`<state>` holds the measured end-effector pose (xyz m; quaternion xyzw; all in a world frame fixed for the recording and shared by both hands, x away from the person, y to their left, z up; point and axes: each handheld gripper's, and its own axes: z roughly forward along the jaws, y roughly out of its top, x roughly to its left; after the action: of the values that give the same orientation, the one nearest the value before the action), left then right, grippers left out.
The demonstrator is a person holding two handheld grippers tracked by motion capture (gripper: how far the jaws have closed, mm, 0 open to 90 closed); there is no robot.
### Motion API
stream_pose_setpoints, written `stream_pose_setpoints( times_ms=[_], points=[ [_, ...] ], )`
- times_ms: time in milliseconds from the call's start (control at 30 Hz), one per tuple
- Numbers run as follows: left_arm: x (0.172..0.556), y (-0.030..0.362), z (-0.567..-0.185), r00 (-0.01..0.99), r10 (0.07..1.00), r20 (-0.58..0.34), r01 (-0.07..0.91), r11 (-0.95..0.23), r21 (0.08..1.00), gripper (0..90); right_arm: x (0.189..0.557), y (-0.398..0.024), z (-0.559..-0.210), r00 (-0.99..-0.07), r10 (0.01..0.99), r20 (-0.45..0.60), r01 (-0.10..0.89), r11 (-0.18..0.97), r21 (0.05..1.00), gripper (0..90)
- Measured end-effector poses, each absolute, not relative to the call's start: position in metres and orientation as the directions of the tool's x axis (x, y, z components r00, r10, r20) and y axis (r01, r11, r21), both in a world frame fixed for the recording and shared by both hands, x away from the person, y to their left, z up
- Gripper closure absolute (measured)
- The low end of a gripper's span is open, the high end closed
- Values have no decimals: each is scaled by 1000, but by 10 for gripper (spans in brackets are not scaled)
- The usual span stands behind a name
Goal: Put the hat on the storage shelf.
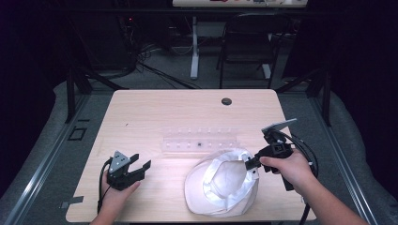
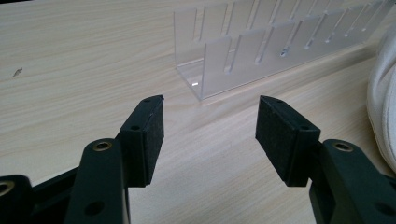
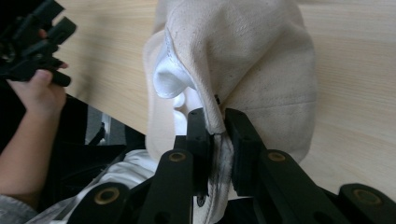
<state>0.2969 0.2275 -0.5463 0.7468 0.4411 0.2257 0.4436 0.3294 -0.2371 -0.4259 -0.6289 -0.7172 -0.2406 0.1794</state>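
Pale wood formed the one table (image 1: 155, 112), the largest thing in reach, and everything else sat on its near half. Next in size came the single white fabric hat (image 1: 220, 187), lying upside down near the front edge with its shiny lining facing up. Its rim was pinched on the side nearest the right gripper (image 1: 251, 163), whose jaws were clamped on the brim seam; in the right gripper view the cloth (image 3: 243, 60) ran straight up from between the two pads. Holding it by the edge probably let the person lift or turn the soft hat without crushing the crown.

Behind the hat, just apart from it, stood one clear slotted rack (image 1: 199, 140), lengthwise across the table, with several dividers in two rows; the slots looked unfilled, though one small dark speck showed near the middle. It may have been waiting to receive something.

The left gripper (image 1: 139, 168) rested low at the left, well apart from the hat, its jaws spread wide with nothing between them, aimed toward the rack's end (image 2: 205, 70), likely on standby.

Two grippers, two hands, one hat, one rack.
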Motion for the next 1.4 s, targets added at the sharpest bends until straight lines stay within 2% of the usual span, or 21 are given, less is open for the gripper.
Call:
stream_pose_setpoints(
  times_ms=[433, 733, 967, 1167, 1400],
  points=[
    [297, 227, -547, 514, 856, -55, 460, -220, 860, 425, 327, -229, -410, -145, 721, 678, 989, 102, 103, 810],
    [297, 227, -546, 515, 855, -59, 458, -216, 862, 420, 322, -216, -390, -179, 629, 756, 983, 82, 165, 809],
    [295, 225, -545, 532, 845, -51, 453, -233, 861, 405, 322, -213, -374, -225, 611, 759, 973, 97, 211, 811],
    [292, 220, -544, 546, 837, -30, 428, -248, 869, 415, 324, -215, -364, -228, 624, 747, 969, 74, 234, 814],
    [289, 212, -543, 565, 825, -25, 413, -256, 874, 398, 334, -222, -339, -219, 629, 746, 958, -8, 288, 815]
  ],
)
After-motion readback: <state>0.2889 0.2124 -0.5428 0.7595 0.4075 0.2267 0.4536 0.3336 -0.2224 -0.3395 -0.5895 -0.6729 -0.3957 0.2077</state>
